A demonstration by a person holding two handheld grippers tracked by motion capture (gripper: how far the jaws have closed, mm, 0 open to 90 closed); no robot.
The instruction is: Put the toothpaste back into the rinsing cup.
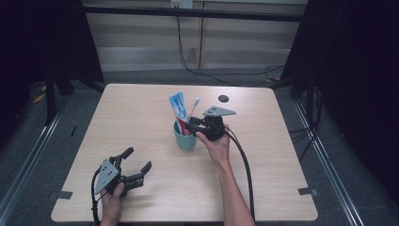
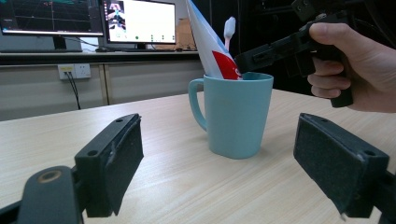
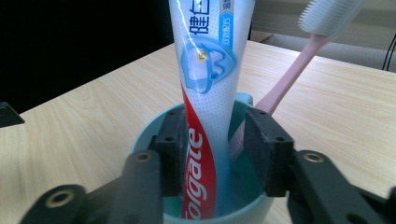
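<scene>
While the left hand-held gripper (image 1: 136, 164) rests spread, the right hand-held gripper (image 3: 212, 154) loosely straddles the toothpaste tube (image 3: 205, 93) inside the mug (image 2: 236, 116).

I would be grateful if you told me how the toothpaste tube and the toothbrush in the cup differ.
The toothpaste tube is wide, flat and printed in white, blue and red; the toothbrush is thin and plain pink with a pale bristle head. The tube stands between the jaws of the right gripper, while the toothbrush leans away beyond one jaw. Both stand in the teal cup, sticking out well above its rim.
</scene>
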